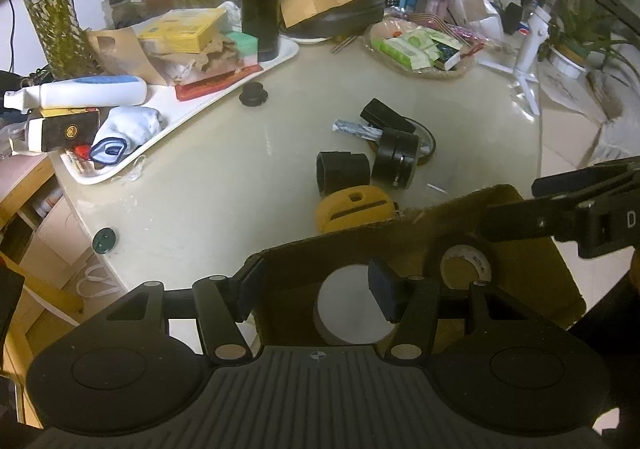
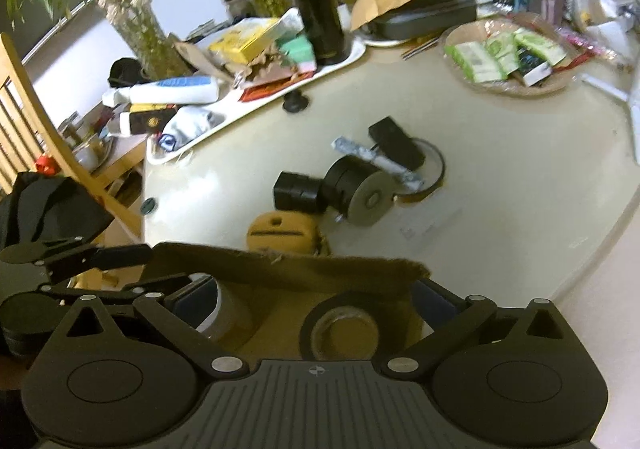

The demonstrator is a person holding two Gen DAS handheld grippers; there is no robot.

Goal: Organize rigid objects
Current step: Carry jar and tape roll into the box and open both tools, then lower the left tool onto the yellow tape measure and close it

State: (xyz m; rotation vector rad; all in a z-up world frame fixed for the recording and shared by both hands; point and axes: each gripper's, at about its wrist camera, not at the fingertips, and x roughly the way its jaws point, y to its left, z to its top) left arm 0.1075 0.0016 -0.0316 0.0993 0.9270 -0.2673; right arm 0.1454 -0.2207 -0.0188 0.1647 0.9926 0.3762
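A cardboard box (image 1: pixel 420 249) sits at the near edge of the table (image 1: pixel 200 169), and both grippers are at it: the left gripper (image 1: pixel 316 289) has its fingers spread over a white tape roll (image 1: pixel 352 309) lying in the box's left part, with nothing pinched between the pads, while the right gripper (image 2: pixel 312 301) reaches in from the right with its fingers spread wide on either side of a dark tape roll (image 2: pixel 340 329) that rests on the box floor. In the right wrist view its far finger is mostly hidden behind the box's front wall, so whether it touches the cardboard cannot be told. The loose rigid items wait just beyond the box, toward the middle of the table: a yellow tape measure (image 1: pixel 356 209) almost touching the front wall, a black sleeve-shaped part (image 1: pixel 342 173) behind it, a black wheel-like part (image 1: pixel 396 159) beside that, a black rectangular block (image 1: pixel 386 117) and a foil-wrapped stick (image 1: pixel 356 129) lying over a thin black ring (image 1: pixel 424 137). The step in hand looks like filling the box. To do it well, lift each gripper straight up clear of the frayed front wall before reaching out, take the tape measure first as it is nearest, and grip it across its flat sides. One gripper steadying the box would help, since light cardboard near a table edge may slide.
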